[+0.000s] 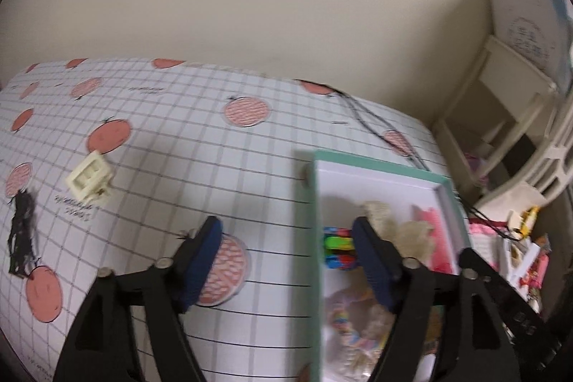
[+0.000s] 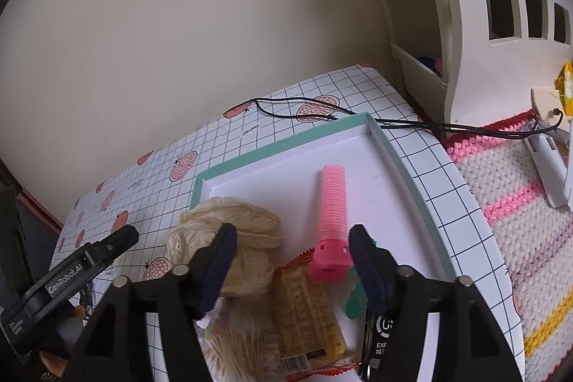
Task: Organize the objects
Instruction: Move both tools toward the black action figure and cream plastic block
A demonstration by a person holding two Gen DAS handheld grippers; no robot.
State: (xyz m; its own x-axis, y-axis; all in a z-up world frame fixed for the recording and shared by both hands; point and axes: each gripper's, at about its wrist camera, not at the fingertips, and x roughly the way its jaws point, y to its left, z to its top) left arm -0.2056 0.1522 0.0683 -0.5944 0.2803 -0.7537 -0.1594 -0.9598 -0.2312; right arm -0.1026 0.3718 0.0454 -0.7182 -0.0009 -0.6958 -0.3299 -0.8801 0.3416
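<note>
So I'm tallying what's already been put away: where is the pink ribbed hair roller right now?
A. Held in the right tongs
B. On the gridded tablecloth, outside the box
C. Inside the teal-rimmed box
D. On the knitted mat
C: the pink hair roller lies on the white floor of the teal-rimmed box, and the right tongs are open above it, gripping nothing.
</note>
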